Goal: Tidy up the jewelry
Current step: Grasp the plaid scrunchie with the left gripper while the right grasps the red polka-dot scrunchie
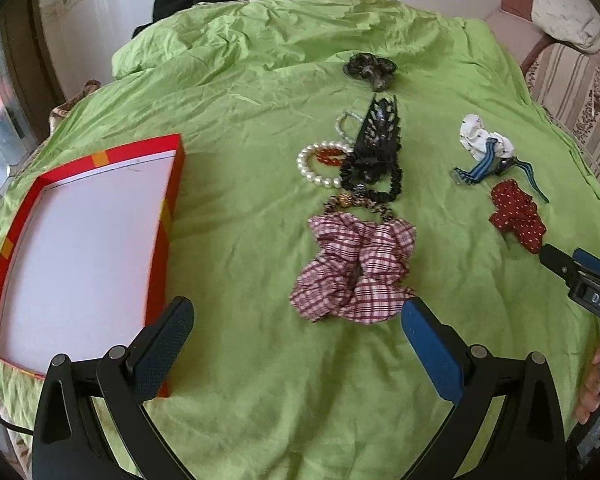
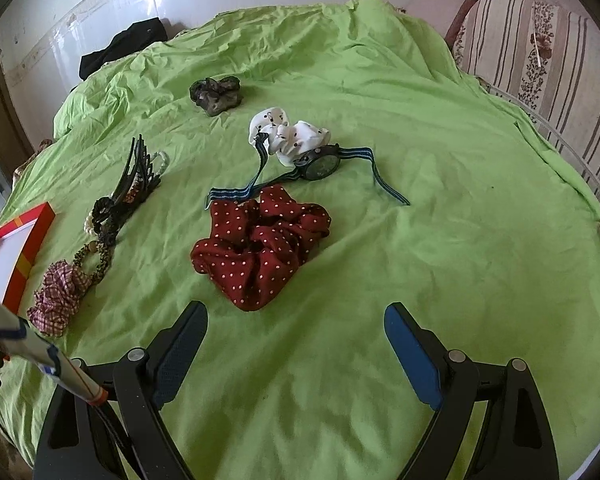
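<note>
1. Green sheet [image 1: 236, 92] covers the bed and fills both views. It is soft and wrinkled, so small items sink in a little.
2. Red box [image 1: 168, 216], white inside, lies open and empty at left of the left wrist view. Judged the place for the items. Stiff card walls, light.
3. Checked scrunchie [image 1: 352, 268], centre of the left wrist view, just ahead of the left hand-held gripper [image 1: 296, 336]. Soft, light, bulky; best pinched across a gathered fold.
4. Red dotted scrunchie [image 2: 260, 244], centre of the right wrist view, just ahead of the right hand-held gripper [image 2: 296, 340]. Same handling.
5. Black hair claw [image 1: 376, 132], upper centre of the left wrist view. Stiff, toothed plastic; take it by the spine.
6. Watch [image 2: 320, 164] with striped strap, touching a white scrunchie [image 2: 288, 136]. Hard case, floppy strap; grip the case.
7. Pearl bracelet [image 1: 320, 164], partly under the claw. Smooth beads, likely slippery; may snag on a black scrunchie [image 1: 372, 184].
8. Grippers: both have jaws spread wide, holding nothing, pointing forward and low over the sheet, not touching any item. A hand [image 1: 592, 384] shows at the right edge.
</note>
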A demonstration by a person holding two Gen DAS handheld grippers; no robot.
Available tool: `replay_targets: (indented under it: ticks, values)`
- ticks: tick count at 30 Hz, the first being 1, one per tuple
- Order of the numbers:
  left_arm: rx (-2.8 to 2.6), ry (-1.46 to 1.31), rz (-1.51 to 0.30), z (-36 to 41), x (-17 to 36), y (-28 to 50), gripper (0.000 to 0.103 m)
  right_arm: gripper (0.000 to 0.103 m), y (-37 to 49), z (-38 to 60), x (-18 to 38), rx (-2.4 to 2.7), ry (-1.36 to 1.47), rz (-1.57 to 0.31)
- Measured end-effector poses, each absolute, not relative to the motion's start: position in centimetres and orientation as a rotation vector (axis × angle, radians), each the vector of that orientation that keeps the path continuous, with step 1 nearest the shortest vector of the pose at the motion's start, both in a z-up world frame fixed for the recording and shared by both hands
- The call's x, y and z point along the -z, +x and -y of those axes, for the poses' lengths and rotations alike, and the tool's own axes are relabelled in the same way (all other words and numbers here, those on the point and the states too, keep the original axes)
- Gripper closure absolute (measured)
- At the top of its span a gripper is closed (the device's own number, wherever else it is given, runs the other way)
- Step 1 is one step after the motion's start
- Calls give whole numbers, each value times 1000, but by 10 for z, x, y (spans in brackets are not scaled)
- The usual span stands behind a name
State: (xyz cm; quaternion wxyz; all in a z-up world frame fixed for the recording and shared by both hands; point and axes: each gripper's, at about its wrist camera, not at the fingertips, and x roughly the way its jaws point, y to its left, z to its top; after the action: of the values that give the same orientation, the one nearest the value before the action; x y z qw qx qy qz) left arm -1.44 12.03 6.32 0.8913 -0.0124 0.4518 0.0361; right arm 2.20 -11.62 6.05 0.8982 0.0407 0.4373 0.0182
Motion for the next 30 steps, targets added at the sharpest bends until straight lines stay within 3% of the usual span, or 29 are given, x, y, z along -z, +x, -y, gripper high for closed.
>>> replay_targets:
  ticks: [13,20,25,30]
  values:
    - [-43,-32,-994,-113,-44,11,5,13,47,122,-53,-82,185,-922]
    - [-49,-6,-1017,-109,-32,20,5,21,61,108,-51,-103,164,-917]
    - [-48,1,-1034,-107,-24,23,5,34,65,100,-45,-109,136,-935]
    - [-53,1,-1044,-107,-20,26,5,58,65,100,-42,-103,121,-946]
